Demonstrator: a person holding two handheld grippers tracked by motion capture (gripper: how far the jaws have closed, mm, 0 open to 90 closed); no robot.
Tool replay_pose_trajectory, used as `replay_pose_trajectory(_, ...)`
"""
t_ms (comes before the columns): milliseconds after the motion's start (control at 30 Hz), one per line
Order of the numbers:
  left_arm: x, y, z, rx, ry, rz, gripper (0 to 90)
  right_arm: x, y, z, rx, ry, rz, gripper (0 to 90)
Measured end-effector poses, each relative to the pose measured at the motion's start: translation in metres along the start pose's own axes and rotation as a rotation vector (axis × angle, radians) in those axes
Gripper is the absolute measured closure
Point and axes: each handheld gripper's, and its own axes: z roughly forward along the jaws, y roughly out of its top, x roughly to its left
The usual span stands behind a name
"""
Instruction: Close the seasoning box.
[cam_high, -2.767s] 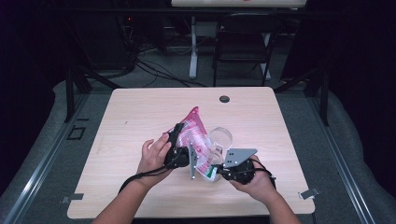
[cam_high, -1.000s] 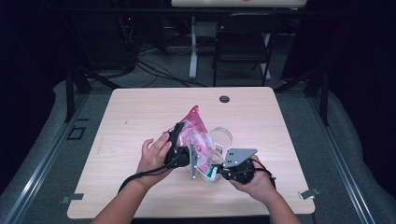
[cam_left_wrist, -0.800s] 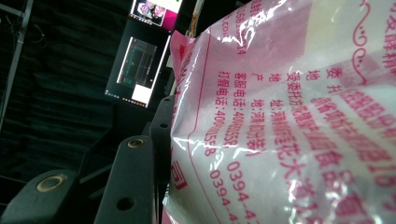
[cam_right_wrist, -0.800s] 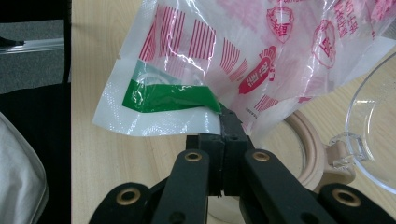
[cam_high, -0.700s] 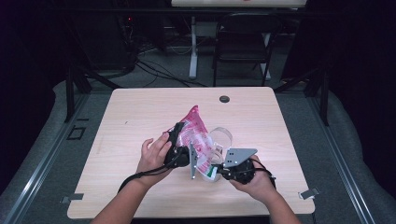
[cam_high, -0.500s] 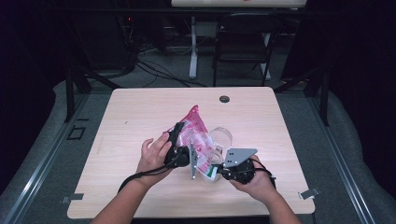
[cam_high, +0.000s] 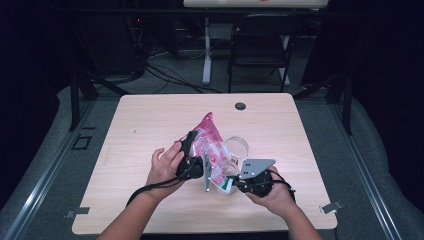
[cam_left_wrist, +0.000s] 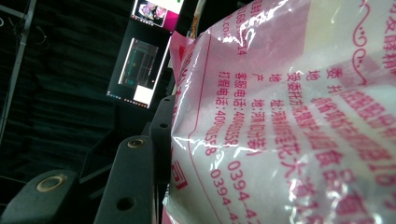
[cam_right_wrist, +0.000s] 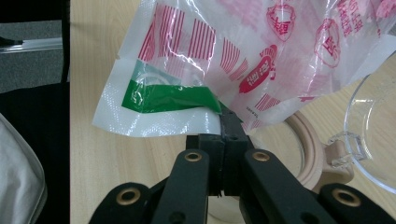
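Observation:
A pink and white printed plastic bag (cam_high: 210, 140) is held up over the middle of the table between my two grippers. My left gripper (cam_high: 196, 149) clamps the bag's bulging side; in the left gripper view the bag (cam_left_wrist: 289, 116) presses against one black jaw, and the other jaw is hidden behind it. My right gripper (cam_right_wrist: 229, 128) is shut on the bag's sealed lower edge, beside a green corner patch (cam_right_wrist: 168, 98). A clear jar (cam_high: 239, 148) with a beige rim (cam_right_wrist: 310, 149) sits on the table right behind the bag.
The wooden table (cam_high: 150, 120) has a black grommet (cam_high: 240, 106) near its far edge. A chair (cam_high: 260, 45) and cables stand on the floor beyond. The jar's clear hinged lid (cam_right_wrist: 373, 126) stands open at the right.

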Motion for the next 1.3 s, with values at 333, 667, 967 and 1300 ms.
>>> replay_pose_trajectory(333,-0.0004,0.0005,0.0003,-0.002,0.002,0.002,59.4,-0.0001,-0.0003,0.0005,0.003,-0.003,-0.004,90.0)
replay_pose_trajectory(667,-0.0004,0.0010,0.0000,-0.003,0.001,0.008,59.3,0.0000,-0.0003,0.0004,0.008,-0.010,-0.006,90.0)
replay_pose_trajectory(967,0.0006,0.0021,0.0002,-0.005,0.004,0.014,59.2,-0.0001,-0.0005,0.0005,0.002,-0.011,-0.002,90.0)
replay_pose_trajectory(1300,0.0011,0.0034,-0.0011,0.002,0.011,0.026,59.0,-0.0002,-0.0005,0.0003,0.003,-0.013,-0.002,90.0)
